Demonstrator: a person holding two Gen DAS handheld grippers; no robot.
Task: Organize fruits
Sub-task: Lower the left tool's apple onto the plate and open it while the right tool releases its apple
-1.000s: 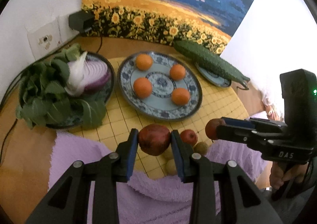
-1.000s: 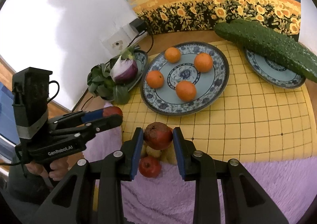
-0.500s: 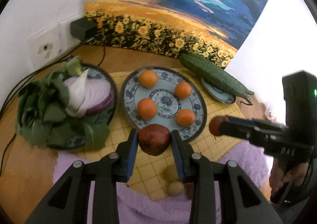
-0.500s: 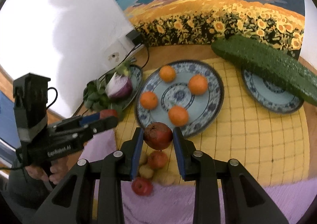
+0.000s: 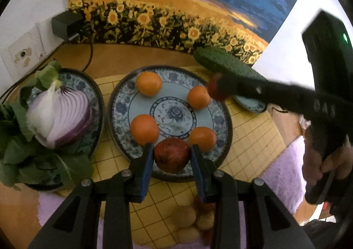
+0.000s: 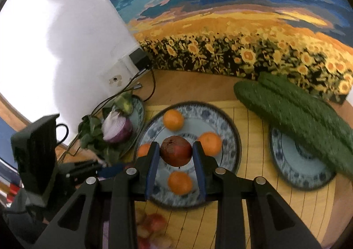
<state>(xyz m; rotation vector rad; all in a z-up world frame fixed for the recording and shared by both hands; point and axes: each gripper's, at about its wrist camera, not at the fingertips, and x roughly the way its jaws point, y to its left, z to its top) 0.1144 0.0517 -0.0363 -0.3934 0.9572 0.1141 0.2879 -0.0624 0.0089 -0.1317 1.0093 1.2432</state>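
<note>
My left gripper [image 5: 172,158] is shut on a dark red fruit [image 5: 172,155] and holds it over the near rim of the blue patterned plate [image 5: 222,116], which carries several oranges [image 5: 149,83]. My right gripper [image 6: 176,154] is shut on another dark red fruit [image 6: 176,153] above the same plate [image 6: 233,136]; it shows in the left wrist view [image 5: 217,90] at the plate's far right. Loose small fruits [image 5: 187,216] lie on the mat below; they also show, blurred, in the right wrist view [image 6: 152,224].
A plate with half a red onion [image 5: 59,114] and greens [image 5: 26,156] stands at left. A big green gourd [image 6: 297,116] rests on a small plate [image 6: 286,160] at right. Yellow grid mat [image 5: 253,138], purple towel [image 5: 278,169], wall socket and cable [image 5: 88,59] behind.
Both grippers have moved forward with their red fruits, from over the loose pile to above the orange plate. The right gripper has gone farther in, over the plate's middle.
</note>
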